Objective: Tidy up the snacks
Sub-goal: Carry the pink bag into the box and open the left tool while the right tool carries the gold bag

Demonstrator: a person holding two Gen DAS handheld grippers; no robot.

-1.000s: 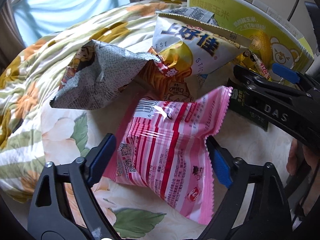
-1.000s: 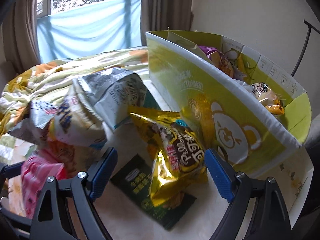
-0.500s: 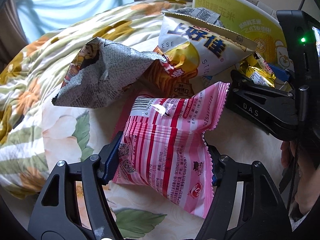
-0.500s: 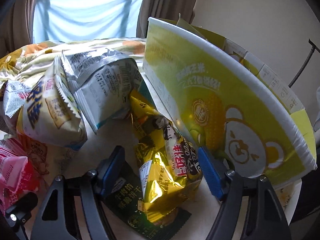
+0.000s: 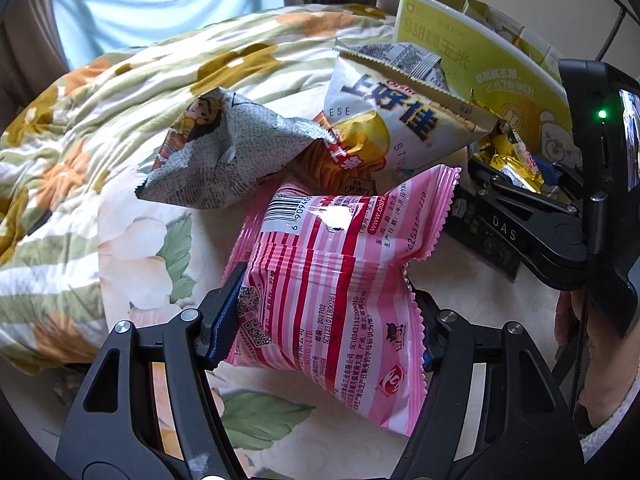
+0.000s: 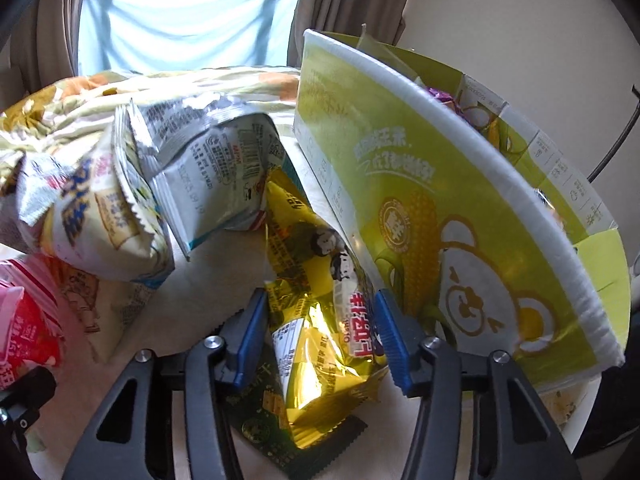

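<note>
— What does the left gripper (image 5: 324,316) have?

— A pink striped snack bag (image 5: 336,280). Both blue pads press into its sides and the packet is pinched in at the waist, so the tool is clamped on it. The bag sits over the floral bedspread (image 5: 132,240), near the camera-side edge of the bed.

— And the right gripper (image 6: 320,336)?

— Its fingers (image 6: 252,332) close on a gold foil snack bag (image 6: 316,320), squeezing it from both sides. That bag lies on top of a flat dark green packet (image 6: 260,420), right beside the wall of the yellow-green cardboard box (image 6: 440,208) with the bear and corn print.

— What else is on the bed?

— A white cheese-stick bag (image 5: 400,120), a grey crumpled bag (image 5: 224,160) left of it, and a silver-white bag (image 6: 212,160) leaning behind them, all piled toward the box side of the bedspread. Some wrappers show inside the box, past its rim.
</note>
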